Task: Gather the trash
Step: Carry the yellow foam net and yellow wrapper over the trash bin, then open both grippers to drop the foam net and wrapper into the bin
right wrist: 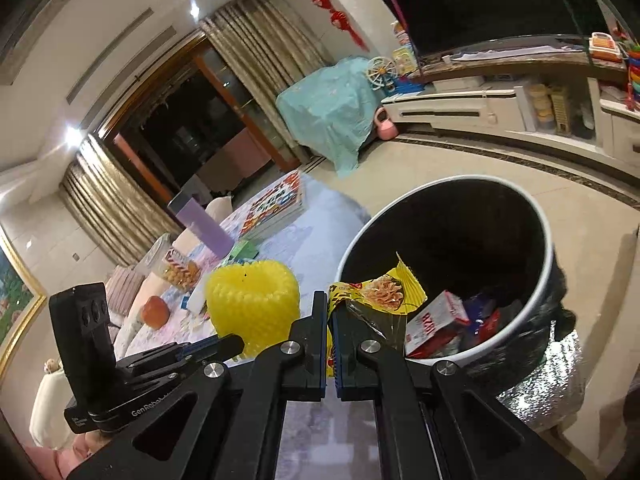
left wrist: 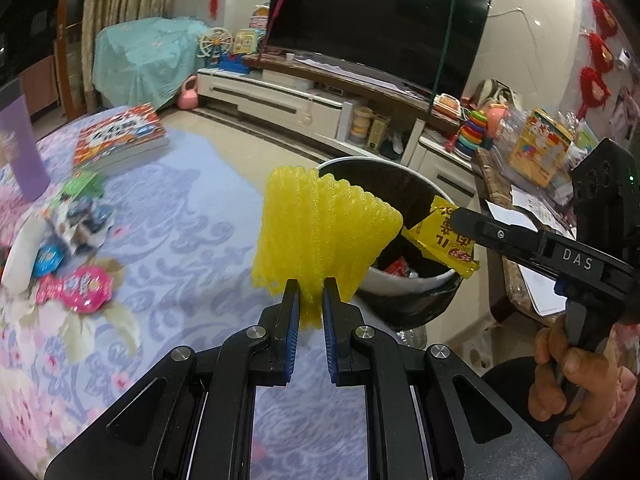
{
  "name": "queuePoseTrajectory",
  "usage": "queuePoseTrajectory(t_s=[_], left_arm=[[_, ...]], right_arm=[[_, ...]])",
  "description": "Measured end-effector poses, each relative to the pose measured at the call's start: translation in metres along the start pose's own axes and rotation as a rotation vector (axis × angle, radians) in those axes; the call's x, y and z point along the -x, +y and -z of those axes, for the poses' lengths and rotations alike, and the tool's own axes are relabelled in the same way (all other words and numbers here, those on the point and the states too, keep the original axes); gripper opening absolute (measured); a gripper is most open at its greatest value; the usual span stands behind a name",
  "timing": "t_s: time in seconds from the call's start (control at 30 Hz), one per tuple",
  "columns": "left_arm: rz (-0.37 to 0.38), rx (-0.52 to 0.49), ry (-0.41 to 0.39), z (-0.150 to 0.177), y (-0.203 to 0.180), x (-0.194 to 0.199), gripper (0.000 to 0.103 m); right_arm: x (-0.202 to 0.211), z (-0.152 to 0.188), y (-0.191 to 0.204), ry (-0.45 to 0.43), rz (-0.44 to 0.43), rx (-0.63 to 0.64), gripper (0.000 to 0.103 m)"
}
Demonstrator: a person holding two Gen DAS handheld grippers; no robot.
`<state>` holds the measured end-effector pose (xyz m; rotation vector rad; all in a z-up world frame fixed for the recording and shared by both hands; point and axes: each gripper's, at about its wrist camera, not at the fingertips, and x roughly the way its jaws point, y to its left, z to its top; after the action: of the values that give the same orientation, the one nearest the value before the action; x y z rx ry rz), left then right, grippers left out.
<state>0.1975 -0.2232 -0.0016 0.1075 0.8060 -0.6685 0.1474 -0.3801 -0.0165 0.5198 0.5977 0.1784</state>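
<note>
Trash is partly collected: wrappers already lie in the bin (right wrist: 448, 240) just right of the table (left wrist: 192, 240). The left gripper (left wrist: 311, 288) clamps yellow foam netting (left wrist: 320, 232), the right gripper (right wrist: 329, 300) a yellow packet (right wrist: 380, 288) at the bin's near rim. More wrappers (left wrist: 76, 288) wait far left.

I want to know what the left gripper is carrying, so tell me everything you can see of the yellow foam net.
The yellow foam net is a soft, ribbed mesh sleeve, like fruit packing, bright yellow and slightly crumpled. The left gripper is shut on its lower edge, so it stands up above the fingers, clear of the floral tablecloth. It hangs near the rim of the trash bin, not yet over its opening. Nothing else visibly touches it.
</note>
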Motion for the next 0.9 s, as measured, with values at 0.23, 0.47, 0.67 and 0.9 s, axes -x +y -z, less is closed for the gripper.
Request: queuePoseTrajectory(t_s=[0.23,0.47,0.67,0.9], left_arm=[[0.007,-0.033,0.024,-0.012,-0.018,-0.017,0.010],[0.003,-0.064,0.037,-0.023,-0.030,-0.030,0.010],[0.003,-0.089,0.044,-0.035,-0.040,-0.043,0.011],[0.026,-0.081,0.077,-0.039,-0.046,-0.058,0.012]], right_arm=[[0.005,-0.006,-0.018,-0.014,0.018,-0.026,0.002],[0.003,-0.010,-0.032,-0.007,0.034,-0.046,0.002],[0.001,-0.014,-0.038,0.000,0.044,-0.050,0.002],[-0.002,-0.021,-0.047,0.006,0.061,-0.067,0.002]])
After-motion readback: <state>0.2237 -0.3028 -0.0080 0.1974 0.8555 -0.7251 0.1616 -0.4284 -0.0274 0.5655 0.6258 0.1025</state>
